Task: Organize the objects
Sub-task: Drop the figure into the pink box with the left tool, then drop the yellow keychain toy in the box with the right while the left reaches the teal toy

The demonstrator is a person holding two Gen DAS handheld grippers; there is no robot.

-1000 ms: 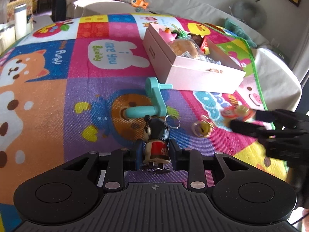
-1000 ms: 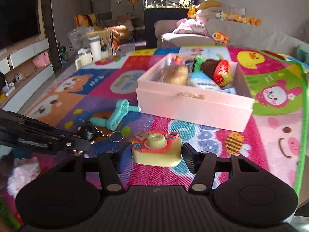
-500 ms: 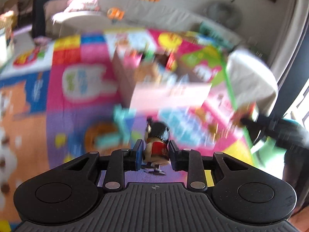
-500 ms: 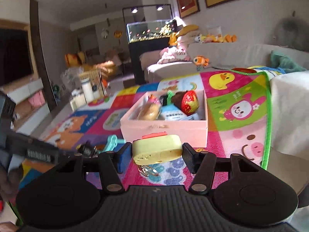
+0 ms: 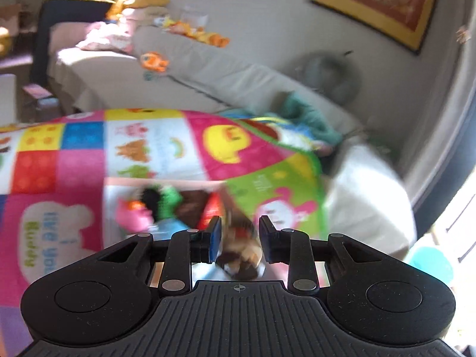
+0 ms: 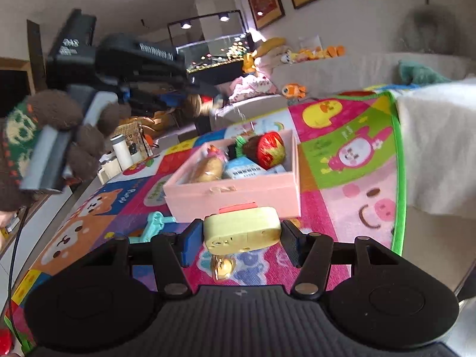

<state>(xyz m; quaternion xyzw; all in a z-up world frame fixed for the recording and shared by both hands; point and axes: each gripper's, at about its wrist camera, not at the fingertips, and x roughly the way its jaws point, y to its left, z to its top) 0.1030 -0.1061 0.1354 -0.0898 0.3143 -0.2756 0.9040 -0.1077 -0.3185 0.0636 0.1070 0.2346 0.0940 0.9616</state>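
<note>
Both toys look small, light and rigid, moulded plastic by the look of them, so neither should sag or crush in a grip, though smooth curved sides could let them twist or slip. The yellow toy camera [image 6: 242, 232] is a blocky piece best taken across its flat left and right sides, which is how the right gripper [image 6: 238, 242] has it: jaws partly closed, blue pads pressed on either end, the toy lifted clear of the play mat [image 6: 351, 208] just on the near side of the pink box [image 6: 232, 193]. A gold trinket [image 6: 222, 267] shows below it; whether it hangs from the camera or lies on the mat cannot be told. The small figure keychain [image 5: 239, 253], blurred here, is narrower and rounder, and its loose ring would swing; the body is the sensible place to pinch. The left gripper [image 5: 239, 242] holds it with jaws drawn close together, raised over the near part of the box, whose far half already holds a red ball [image 6: 270, 150], a bread-like toy [image 6: 208, 171] and other pieces.
</note>
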